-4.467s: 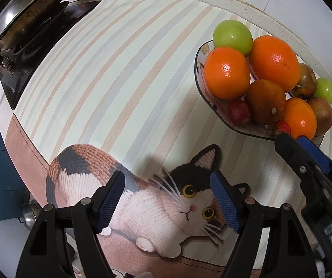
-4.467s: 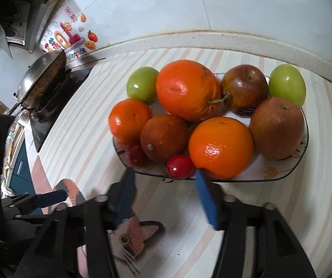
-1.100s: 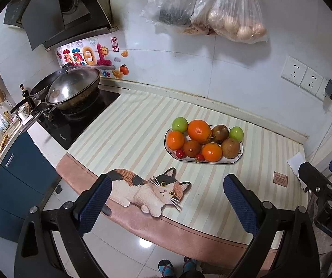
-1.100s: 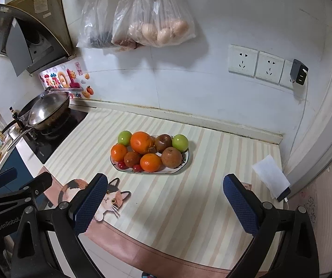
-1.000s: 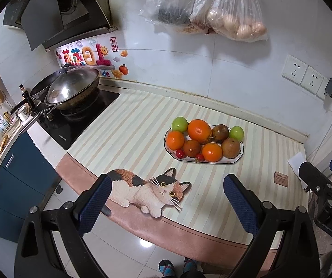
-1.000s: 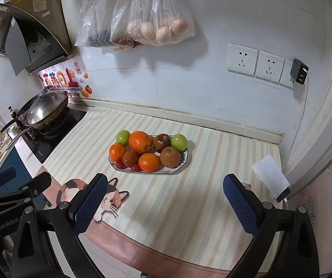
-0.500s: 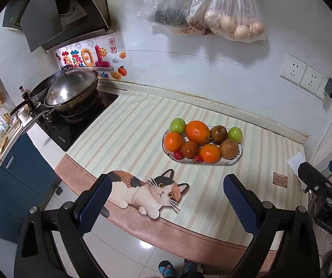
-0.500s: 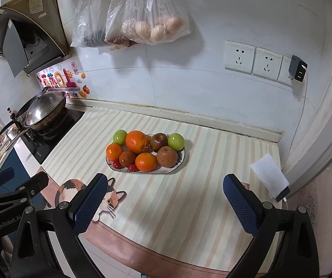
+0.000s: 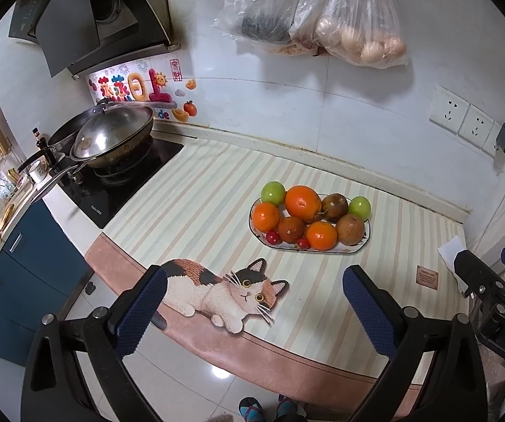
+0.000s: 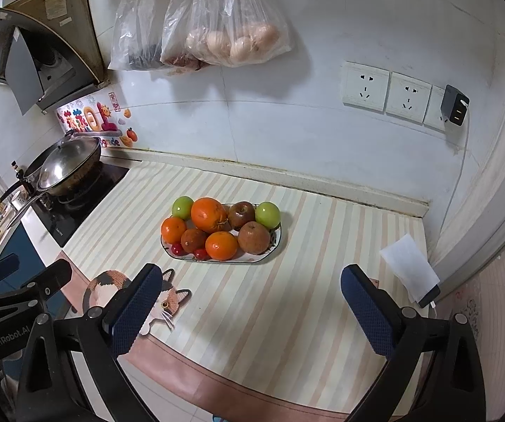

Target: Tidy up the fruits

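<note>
Hanging back from the tabletop (image 9: 203,190), both tongs are spread wide and hold nothing, which suits a moment when no fruit is being handled.

At far left a lidded wok (image 9: 111,139) sits on the black hob (image 9: 125,179), well apart from the fruit, so heat and grease stay away from it. Next comes the left tongs (image 9: 254,311), its blue pads apart over the near edge, above the cat print (image 9: 220,288) on the striped mat. Past that print, near the middle of the tabletop, lies the plate (image 9: 365,244), and all the fruit is heaped on it.

Within the heap, left to right: a green apple (image 9: 273,192) at the back left, an orange (image 9: 266,216) in front of it, two small red fruits (image 9: 272,236) at the front rim, a dark brownish one (image 9: 290,229), the biggest orange (image 9: 303,203) riding highest, another orange (image 9: 321,235) in front, two brown apples (image 9: 350,229), and a second green apple (image 9: 359,207) at the back right. The small fruits sit low at the edge where they cannot roll off; the big ones fill the centre.

To the right the right tongs (image 10: 250,311) also gapes empty, aimed at the same plate. Beyond it a white paper (image 10: 409,267) lies by the wall. Bags (image 10: 217,24) hang above. Judging by this, the sorting looks finished.
</note>
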{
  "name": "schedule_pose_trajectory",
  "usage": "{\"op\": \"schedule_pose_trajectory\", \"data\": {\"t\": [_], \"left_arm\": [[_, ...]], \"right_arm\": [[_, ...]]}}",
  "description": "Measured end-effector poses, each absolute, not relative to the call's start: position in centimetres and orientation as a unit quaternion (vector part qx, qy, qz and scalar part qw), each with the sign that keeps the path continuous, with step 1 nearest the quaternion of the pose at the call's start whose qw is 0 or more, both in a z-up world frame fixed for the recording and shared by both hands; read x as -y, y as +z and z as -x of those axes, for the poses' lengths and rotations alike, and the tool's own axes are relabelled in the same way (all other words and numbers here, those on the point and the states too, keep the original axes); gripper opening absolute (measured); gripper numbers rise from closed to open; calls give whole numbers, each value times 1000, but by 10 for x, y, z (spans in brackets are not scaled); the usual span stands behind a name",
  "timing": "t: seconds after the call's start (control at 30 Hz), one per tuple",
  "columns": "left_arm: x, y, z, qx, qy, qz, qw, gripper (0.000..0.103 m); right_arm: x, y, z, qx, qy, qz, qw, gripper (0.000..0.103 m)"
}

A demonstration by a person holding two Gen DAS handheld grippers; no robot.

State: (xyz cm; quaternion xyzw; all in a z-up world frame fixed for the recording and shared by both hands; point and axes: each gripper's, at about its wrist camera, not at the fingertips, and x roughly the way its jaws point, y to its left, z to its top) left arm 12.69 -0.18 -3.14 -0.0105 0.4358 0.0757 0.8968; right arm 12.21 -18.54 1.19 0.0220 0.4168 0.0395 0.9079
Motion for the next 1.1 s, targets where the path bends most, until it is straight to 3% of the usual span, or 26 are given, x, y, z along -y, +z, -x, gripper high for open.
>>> {"op": "schedule_pose_trajectory", "data": {"t": [1.1], "left_arm": [[-4, -24, -127, -428, 67, 5, 901, 102]], "right_arm": [[182, 15, -124, -414, 39, -22, 909, 103]]}}
